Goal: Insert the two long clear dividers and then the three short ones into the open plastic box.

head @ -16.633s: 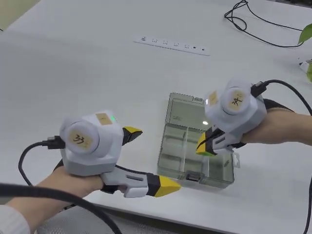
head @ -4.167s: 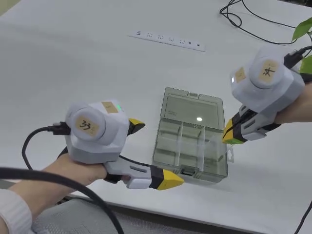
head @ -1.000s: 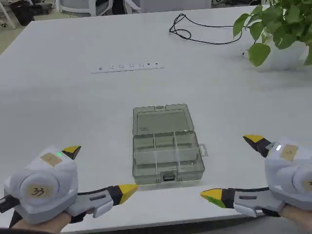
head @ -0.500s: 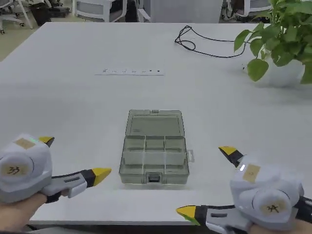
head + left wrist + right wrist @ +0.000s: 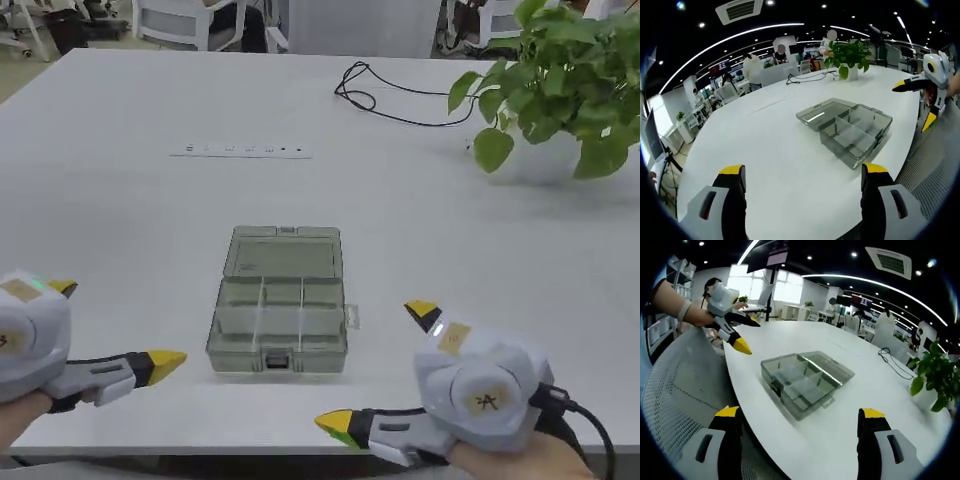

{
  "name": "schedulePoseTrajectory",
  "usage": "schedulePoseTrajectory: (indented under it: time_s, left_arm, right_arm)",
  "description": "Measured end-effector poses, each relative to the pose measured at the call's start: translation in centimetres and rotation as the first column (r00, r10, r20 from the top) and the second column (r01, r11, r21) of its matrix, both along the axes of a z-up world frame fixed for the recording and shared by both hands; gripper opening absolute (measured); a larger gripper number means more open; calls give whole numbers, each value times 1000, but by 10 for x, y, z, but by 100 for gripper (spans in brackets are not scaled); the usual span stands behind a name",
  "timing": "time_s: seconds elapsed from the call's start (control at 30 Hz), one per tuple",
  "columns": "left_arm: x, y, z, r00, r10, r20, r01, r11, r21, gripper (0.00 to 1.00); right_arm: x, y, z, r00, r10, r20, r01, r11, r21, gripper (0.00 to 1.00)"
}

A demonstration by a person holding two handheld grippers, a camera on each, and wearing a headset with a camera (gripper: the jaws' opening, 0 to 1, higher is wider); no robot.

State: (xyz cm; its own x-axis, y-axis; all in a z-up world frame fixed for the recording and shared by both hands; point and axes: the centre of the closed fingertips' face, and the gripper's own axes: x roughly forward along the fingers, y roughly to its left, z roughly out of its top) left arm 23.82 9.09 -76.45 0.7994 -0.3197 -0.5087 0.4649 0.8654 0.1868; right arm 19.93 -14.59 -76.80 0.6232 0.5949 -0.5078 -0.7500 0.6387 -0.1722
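Well, L gripper (image 5: 118, 323) & R gripper (image 5: 374, 364) (sticker (image 5: 487, 402) "34") both jaws apart; box (image 5: 228, 345) w/ dividers (image 5: 263, 305) btwn.

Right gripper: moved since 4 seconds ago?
Yes. The right gripper has left the right edge of the box and pulled back toward the front edge of the table.

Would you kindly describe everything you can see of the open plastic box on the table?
The plastic box is smoky-clear, rectangular and open: its lid lies folded back flat on the far side. Clear dividers stand in the base, splitting it into a grid of six compartments, all seemingly empty. A latch sits mid-front, and a small tab juts from its right side. It rests flat on the white table, near the front edge; nothing else touches it.
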Motion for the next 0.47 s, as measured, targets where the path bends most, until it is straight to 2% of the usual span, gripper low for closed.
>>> schedulePoseTrajectory:
  time_s: [0.17, 0.23, 0.3, 0.47]
  left_arm:
    - [3, 5, 2, 1000, 24, -2, -24, 999, -24, 98]
    - [2, 5, 3, 1000, 29, -1, -29, 999, -35, 98]
    - [3, 7, 5, 999, 35, 15, -35, 999, -33, 97]
    - [4, 11, 6, 998, 52, 21, -52, 998, -32, 96]
  right_arm:
    - [-3, 3, -5, 999, 17, -34, -17, 1000, -7, 96]
    - [-5, 4, -5, 999, 32, -34, -32, 999, -7, 96]
    - [-5, 3, -5, 999, 25, -29, -25, 1000, -11, 95]
    - [-1, 1, -2, 1000, 4, -27, -4, 1000, 7, 95]
